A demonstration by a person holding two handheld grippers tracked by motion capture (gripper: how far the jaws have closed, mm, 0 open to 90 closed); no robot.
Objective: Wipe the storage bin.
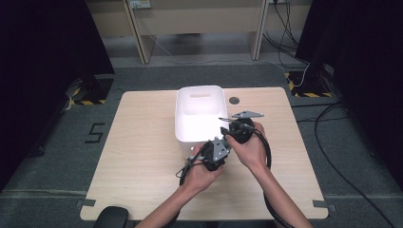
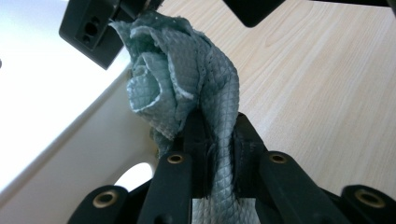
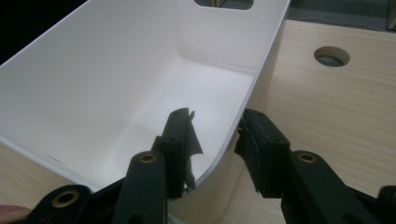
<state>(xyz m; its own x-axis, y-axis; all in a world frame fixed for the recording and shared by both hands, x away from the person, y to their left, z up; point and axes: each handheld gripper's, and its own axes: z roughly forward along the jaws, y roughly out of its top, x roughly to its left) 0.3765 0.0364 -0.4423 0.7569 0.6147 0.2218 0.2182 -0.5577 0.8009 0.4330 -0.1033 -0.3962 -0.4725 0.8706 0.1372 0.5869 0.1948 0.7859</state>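
Clamped in the left gripper point(image 2: 219, 154), the green cloth point(image 2: 187, 88) rises just beside the white bin's point(image 1: 199, 116) near right corner; the right gripper point(image 3: 217, 135) straddles that rim, jaws apart.

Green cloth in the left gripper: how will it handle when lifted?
Likely floppy: the green cloth bunches in loose folds above the left gripper. Probably light, since a narrow pinch holds it. Its quilted surface should resist slipping.

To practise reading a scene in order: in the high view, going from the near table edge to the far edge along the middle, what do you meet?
Left hand-held gripper → right hand-held gripper → white bin → round hole in the table.
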